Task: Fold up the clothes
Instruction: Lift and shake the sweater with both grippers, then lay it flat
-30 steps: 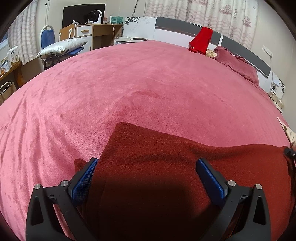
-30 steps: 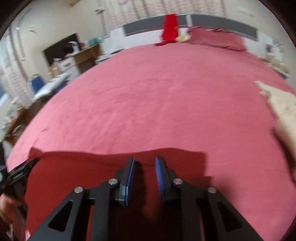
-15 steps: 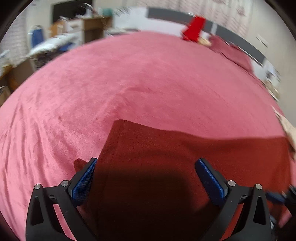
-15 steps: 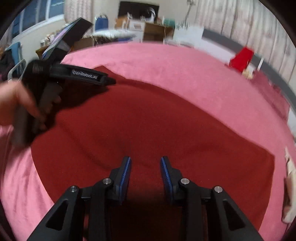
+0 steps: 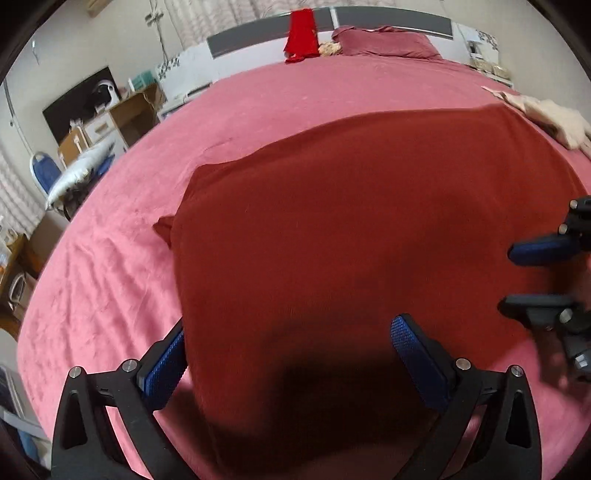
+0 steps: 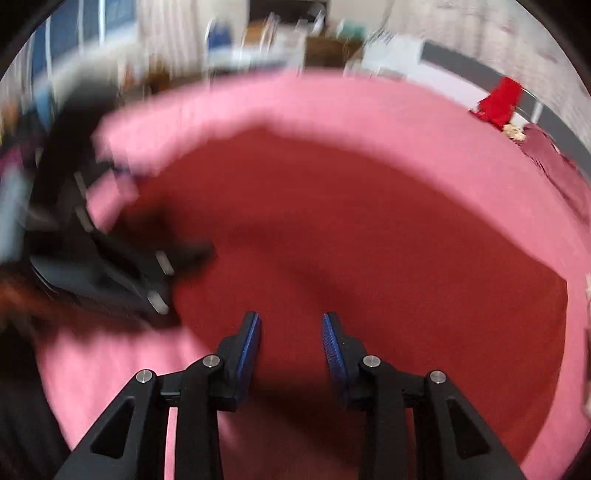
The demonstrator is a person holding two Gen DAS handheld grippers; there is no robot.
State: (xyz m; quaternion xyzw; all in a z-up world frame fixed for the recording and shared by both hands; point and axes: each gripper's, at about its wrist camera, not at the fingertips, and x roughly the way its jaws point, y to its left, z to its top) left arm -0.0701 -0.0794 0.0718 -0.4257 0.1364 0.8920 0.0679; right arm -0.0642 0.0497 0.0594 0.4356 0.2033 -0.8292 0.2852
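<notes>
Dark red garment [image 5: 332, 229] spread flat on the pink bedspread [image 5: 110, 280], near the foot of the bed, already doubled at least once judging by the layered edge and the small tab poking out at its left side. Between folds, by the look of it: nothing lifted, cloth lying slack, both tools hovering above it.

Left gripper [image 5: 288, 363] spread wide, pads clear of the fabric, nothing between them but cloth lying below. Right gripper [image 6: 291, 347] parted to a middling gap, likewise empty, pads not pressing on anything.

Next move probably calls for each tool to drop to an edge or corner of the garment, pinch a single layer cleanly, then carry it across to the opposite side without dragging the layer beneath.

Left wrist view sharp: shows the garment's whole outline, a beige cloth [image 5: 546, 118] beside its far right corner, a bright red item [image 5: 301, 33] at the headboard, and the right tool's fingers entering from the right edge. Right wrist view smeared by motion: adds only a blurred dark shape at the left, likely the other tool, and the garment's near edge under the pads
</notes>
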